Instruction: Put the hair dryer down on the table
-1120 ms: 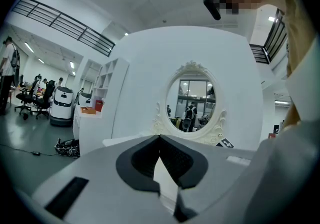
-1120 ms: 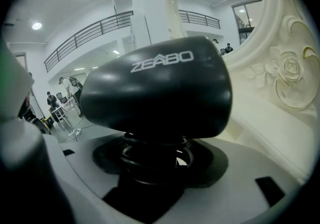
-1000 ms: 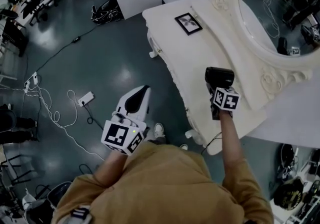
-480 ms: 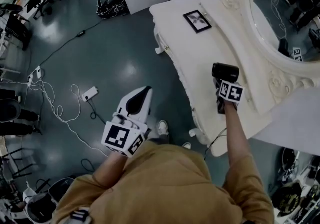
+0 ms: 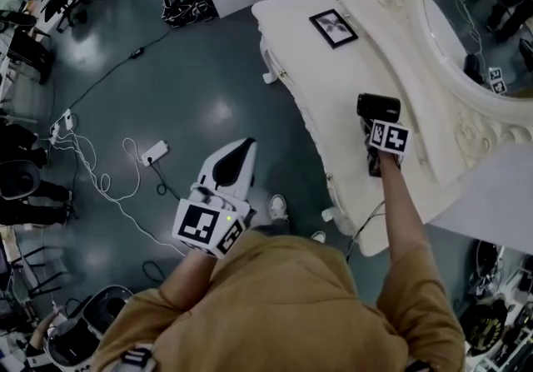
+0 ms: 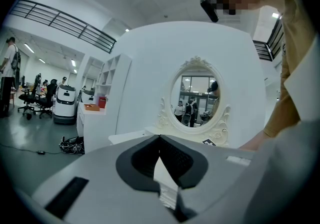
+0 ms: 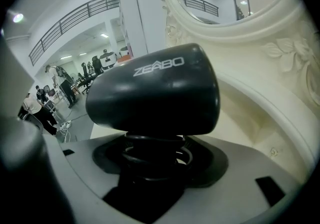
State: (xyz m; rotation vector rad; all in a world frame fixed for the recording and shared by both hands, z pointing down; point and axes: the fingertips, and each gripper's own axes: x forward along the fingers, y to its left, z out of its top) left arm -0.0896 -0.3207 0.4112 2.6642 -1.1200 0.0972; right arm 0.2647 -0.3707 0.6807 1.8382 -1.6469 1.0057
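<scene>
- Hair dryer [image 5: 379,106]: upright, barrel on top, over the bench [image 5: 316,79] by the mirror [image 5: 466,21] base; contact with the bench unresolved.
- Right tongs [image 5: 376,131] clamp its handle from below; judged a carrying grip for set-down.
- Left tongs [image 5: 241,150], at 8 o'clock: closed, empty, off-bench, uninvolved.
</scene>
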